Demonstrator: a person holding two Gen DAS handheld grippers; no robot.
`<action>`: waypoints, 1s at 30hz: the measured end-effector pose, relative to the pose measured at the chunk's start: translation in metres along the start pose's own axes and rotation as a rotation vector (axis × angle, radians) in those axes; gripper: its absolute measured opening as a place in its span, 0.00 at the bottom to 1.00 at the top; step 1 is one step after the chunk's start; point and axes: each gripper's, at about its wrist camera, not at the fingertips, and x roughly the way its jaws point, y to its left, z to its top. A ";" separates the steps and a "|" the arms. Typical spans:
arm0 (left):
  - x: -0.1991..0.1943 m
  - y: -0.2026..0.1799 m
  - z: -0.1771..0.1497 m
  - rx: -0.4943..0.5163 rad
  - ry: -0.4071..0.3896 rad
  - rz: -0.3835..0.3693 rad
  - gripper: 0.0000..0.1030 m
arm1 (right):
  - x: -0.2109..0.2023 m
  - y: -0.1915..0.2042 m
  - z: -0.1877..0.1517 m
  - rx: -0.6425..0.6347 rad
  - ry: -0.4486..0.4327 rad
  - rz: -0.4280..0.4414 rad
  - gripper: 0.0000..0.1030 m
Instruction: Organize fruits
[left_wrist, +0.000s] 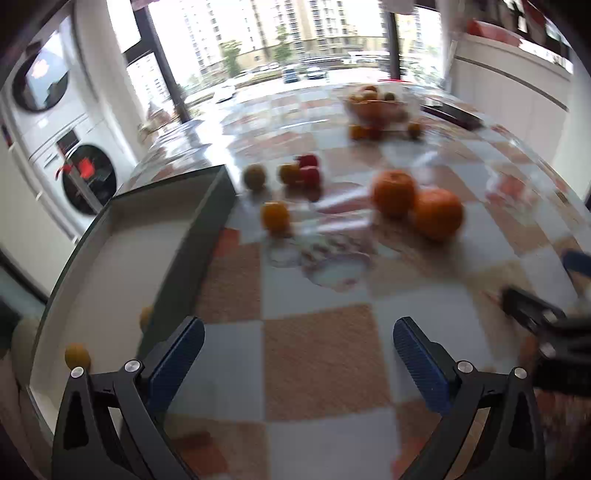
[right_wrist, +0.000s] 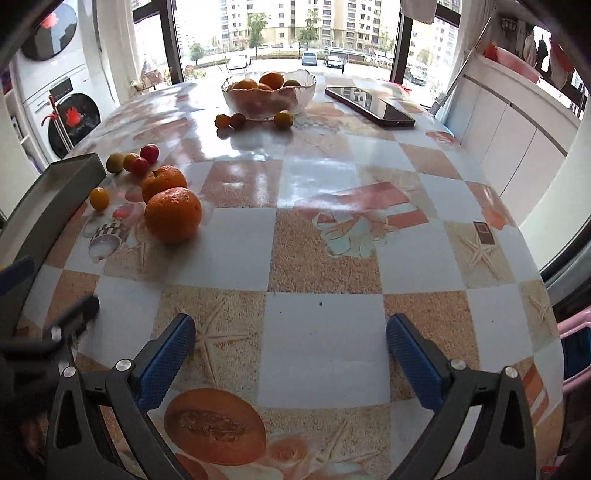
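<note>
Two big oranges (right_wrist: 173, 214) lie side by side on the checked tablecloth, with several small yellow and red fruits (right_wrist: 140, 166) just beyond them. A grey tray (left_wrist: 207, 206) stands at the table's left edge; two small yellow fruits (left_wrist: 77, 356) lie inside it. My left gripper (left_wrist: 297, 332) hangs open over bare cloth just right of the tray, well short of the oranges (left_wrist: 393, 192). My right gripper (right_wrist: 290, 328) is open too, empty, over the near middle of the table, with the oranges far to its upper left.
A glass bowl (right_wrist: 306, 79) of fruit stands at the far side, with three small fruits (right_wrist: 283, 119) in front of it. A dark phone (right_wrist: 369, 105) lies to its right. Washing machines (left_wrist: 85, 177) stand beyond the table's left edge. Cabinets line the right.
</note>
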 end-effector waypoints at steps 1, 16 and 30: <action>0.005 0.004 0.001 -0.026 0.006 0.006 1.00 | 0.000 0.000 0.000 -0.001 -0.002 0.001 1.00; 0.019 0.023 0.001 -0.174 0.023 -0.015 1.00 | 0.003 0.002 0.006 0.002 -0.011 0.002 1.00; 0.020 0.023 0.001 -0.174 0.023 -0.015 1.00 | 0.003 0.002 0.006 0.002 -0.011 0.002 1.00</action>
